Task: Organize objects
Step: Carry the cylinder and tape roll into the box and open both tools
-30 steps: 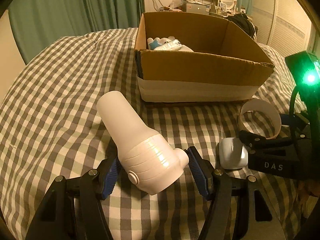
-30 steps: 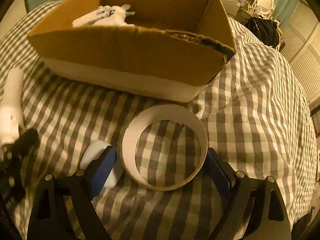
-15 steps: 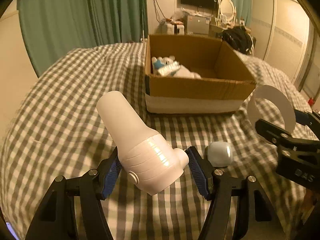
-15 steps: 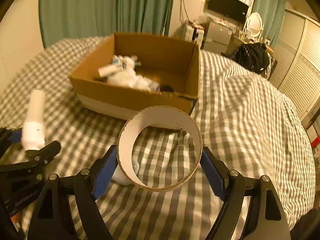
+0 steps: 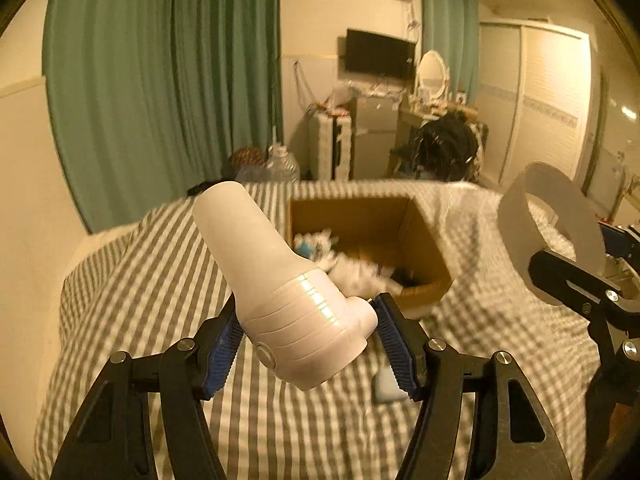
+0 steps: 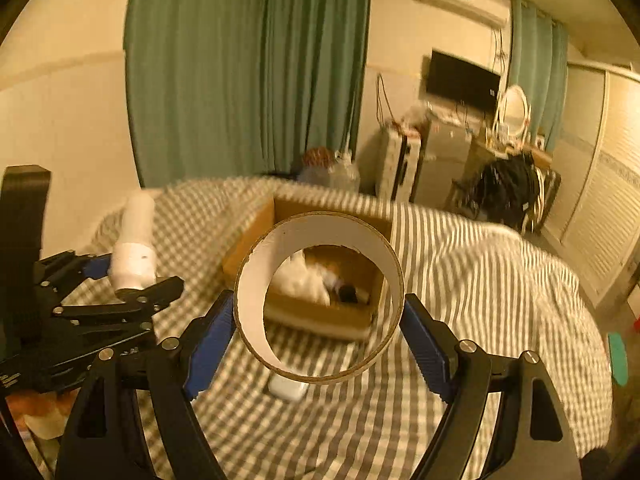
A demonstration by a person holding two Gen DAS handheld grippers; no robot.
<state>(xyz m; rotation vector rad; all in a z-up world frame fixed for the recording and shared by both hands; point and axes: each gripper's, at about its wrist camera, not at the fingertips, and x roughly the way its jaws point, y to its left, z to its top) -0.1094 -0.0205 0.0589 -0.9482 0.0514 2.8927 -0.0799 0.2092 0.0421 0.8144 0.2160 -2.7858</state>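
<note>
Bed [image 5: 132, 280] with checked cover bearing an open cardboard box [image 5: 420, 240] of white items; above it, left gripper [image 5: 308, 340] fingers clamped on a white hair dryer [image 5: 276, 280], right gripper [image 6: 316, 332] fingers clamped on a cardboard ring [image 6: 256, 288]; small white case [image 6: 286, 390] on the cover below.

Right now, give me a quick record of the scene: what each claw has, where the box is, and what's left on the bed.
left claw: shut on white plastic bottle-shaped device, lifted off bed
right claw: shut on white cardboard ring, lifted
open brown cardboard box: on grey checked bedspread, ahead of both claws
box contents: white items, blurred
left on bed: small white case
</note>
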